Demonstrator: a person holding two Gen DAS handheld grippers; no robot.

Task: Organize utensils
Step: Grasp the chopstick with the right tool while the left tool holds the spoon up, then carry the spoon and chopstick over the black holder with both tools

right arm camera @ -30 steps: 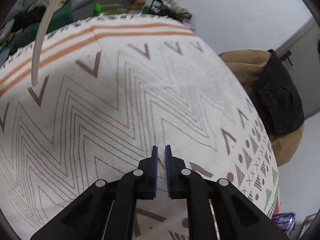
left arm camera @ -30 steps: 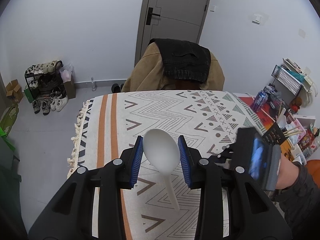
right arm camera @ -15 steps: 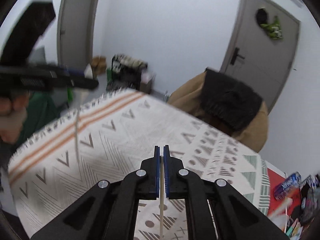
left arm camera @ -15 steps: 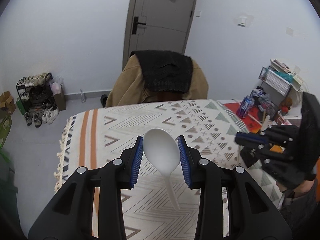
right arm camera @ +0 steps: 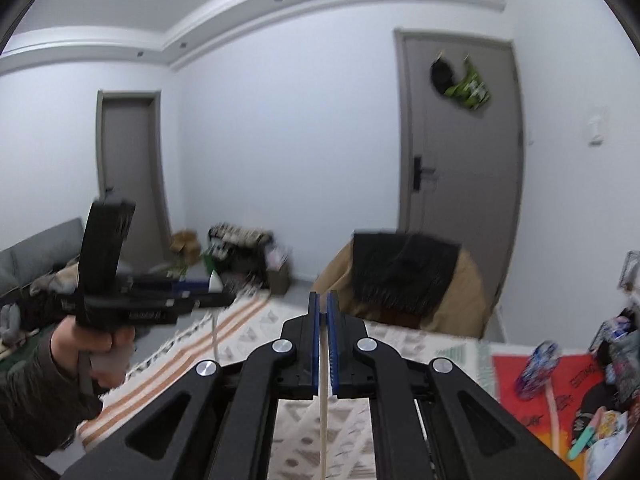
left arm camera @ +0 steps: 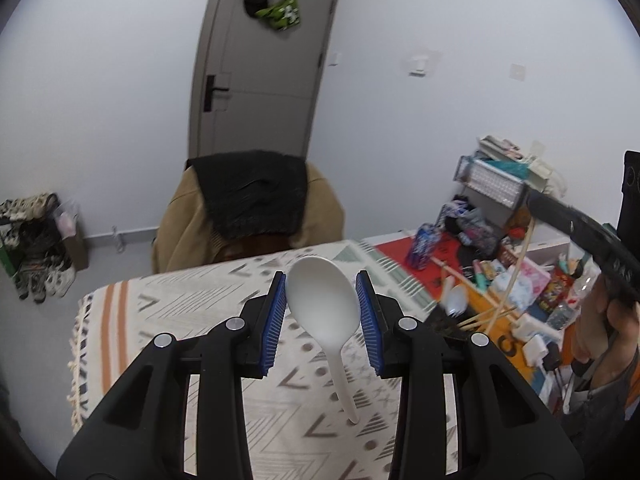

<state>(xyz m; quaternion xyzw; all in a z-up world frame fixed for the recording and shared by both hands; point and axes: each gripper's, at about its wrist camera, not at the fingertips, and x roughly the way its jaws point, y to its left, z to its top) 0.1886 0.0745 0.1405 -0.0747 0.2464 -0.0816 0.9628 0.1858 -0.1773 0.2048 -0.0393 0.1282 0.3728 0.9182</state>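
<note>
We are clamping the left gripper (left arm camera: pixel 322 300) on the bowl of a white spoon (left arm camera: pixel 324 312), its handle pointing toward 5 o'clock above the patterned tablecloth (left arm camera: pixel 168 312). We are pinching a thin pale chopstick (right arm camera: pixel 322 432) in the right gripper (right arm camera: pixel 323 312), hanging toward 6 o'clock.

**newbie_q:** what's everything made of, going by looks?

**me:** My left gripper (left arm camera: pixel 322 316) is matt black plastic with ribbed blue rubbery pads (left arm camera: pixel 273 316) and shiny metal screw heads. The spoon (left arm camera: pixel 324 312) I'm pinching is smooth white plastic, slightly satin. My right gripper (right arm camera: pixel 323 344) has the same build, clamped on a pale, matt chopstick (right arm camera: pixel 323 428), wood or bamboo by the look.

**newbie_q:** and the table?

**me:** Woven cloth (left arm camera: pixel 168 320), matt, with a fringed edge.
</note>
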